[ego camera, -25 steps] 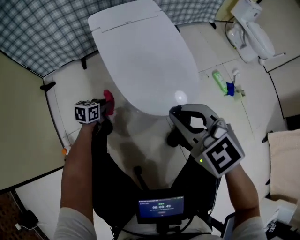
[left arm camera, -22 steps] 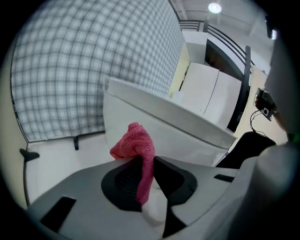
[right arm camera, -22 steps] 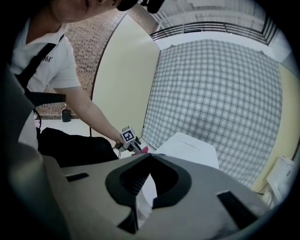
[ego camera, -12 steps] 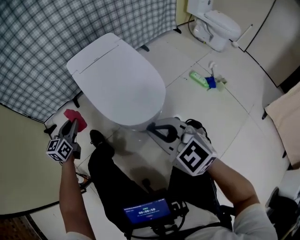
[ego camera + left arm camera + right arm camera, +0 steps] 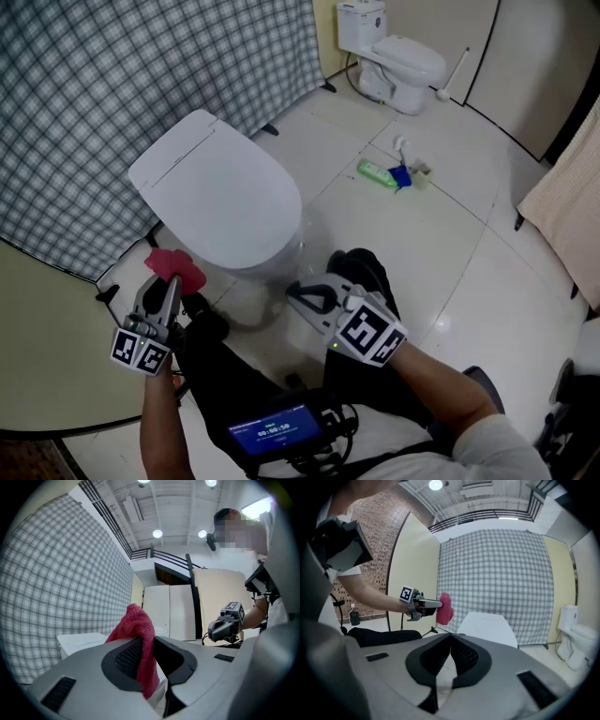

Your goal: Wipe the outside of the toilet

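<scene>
The white toilet [image 5: 220, 192] stands with its lid down before a checked curtain. My left gripper [image 5: 169, 278] is off its near left side, clear of the bowl and shut on a red cloth [image 5: 173, 265]. In the left gripper view the cloth [image 5: 138, 634] is pinched between the jaws and bulges above them, with the toilet lid [image 5: 79, 641] beyond. My right gripper [image 5: 305, 298] hangs near the bowl's front, shut and empty; its pads meet in the right gripper view [image 5: 451, 641]. That view also shows the left gripper [image 5: 426, 604] with the cloth [image 5: 445, 609] beside the toilet [image 5: 487, 627].
A second toilet [image 5: 394, 56] stands at the far wall. On the tiles lie a green bottle [image 5: 375, 172] and a blue item [image 5: 401, 176]. The checked curtain [image 5: 112, 84] and a beige partition [image 5: 56, 337] close the left side. My dark-clad knees and a screen [image 5: 272, 431] fill the foreground.
The left gripper with the red cloth has come away from the toilet's side and risen. The head view has drawn back and shows more of the room. The right gripper shifted slightly.
</scene>
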Demonstrator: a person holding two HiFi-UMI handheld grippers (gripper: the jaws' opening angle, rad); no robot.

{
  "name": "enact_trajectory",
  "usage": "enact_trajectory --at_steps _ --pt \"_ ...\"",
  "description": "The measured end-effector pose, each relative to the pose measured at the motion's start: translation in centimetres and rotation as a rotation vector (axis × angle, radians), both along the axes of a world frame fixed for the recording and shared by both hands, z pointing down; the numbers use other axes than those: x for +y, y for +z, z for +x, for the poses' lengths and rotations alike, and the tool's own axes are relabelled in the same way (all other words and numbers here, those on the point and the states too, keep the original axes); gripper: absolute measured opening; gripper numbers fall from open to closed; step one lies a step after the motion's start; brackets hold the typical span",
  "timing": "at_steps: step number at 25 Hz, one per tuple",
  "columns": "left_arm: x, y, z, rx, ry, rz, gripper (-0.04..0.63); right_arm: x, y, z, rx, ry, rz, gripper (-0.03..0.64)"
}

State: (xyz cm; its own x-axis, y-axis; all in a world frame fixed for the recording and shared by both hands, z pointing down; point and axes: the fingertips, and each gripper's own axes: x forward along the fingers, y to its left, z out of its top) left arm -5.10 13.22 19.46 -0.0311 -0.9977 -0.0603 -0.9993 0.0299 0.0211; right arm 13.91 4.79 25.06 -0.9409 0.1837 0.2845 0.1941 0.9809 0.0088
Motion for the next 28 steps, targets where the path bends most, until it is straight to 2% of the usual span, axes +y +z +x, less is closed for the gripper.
enact_trajectory --at_steps 5,9,12,16,21,26,28 --pt "-0.8 -0.7 7.3 -0.049 0.094 -0.007 0.063 1.1 1.9 3.2 -0.002 0.035 -0.029 0.007" --pt "-1.2 -1.9 10.3 -0.032 0.126 0.022 0.063 1.1 0.5 3.5 -0.019 -0.003 0.012 0.008" --pt "-0.3 -1.9 12.5 -0.011 0.128 0.028 0.063 1.1 -0.4 3.8 -0.055 -0.016 -0.027 0.007" --pt "-0.3 -2.3 13.9 0.035 0.141 0.068 0.063 -0.4 -1.4 2.9 -0.093 -0.001 -0.108 0.008" --pt "0.3 0.2 16.1 0.052 0.156 0.003 0.063 0.4 -0.8 2.8 -0.079 -0.029 -0.132 0.007" --pt "0.9 -0.3 16.9 0.129 0.168 0.044 0.063 1.2 -1.0 2.3 -0.095 -0.055 -0.217 0.008" --pt "0.4 -1.4 16.9 0.133 0.175 0.072 0.063 1.2 -1.6 2.0 -0.103 -0.077 -0.260 0.008"
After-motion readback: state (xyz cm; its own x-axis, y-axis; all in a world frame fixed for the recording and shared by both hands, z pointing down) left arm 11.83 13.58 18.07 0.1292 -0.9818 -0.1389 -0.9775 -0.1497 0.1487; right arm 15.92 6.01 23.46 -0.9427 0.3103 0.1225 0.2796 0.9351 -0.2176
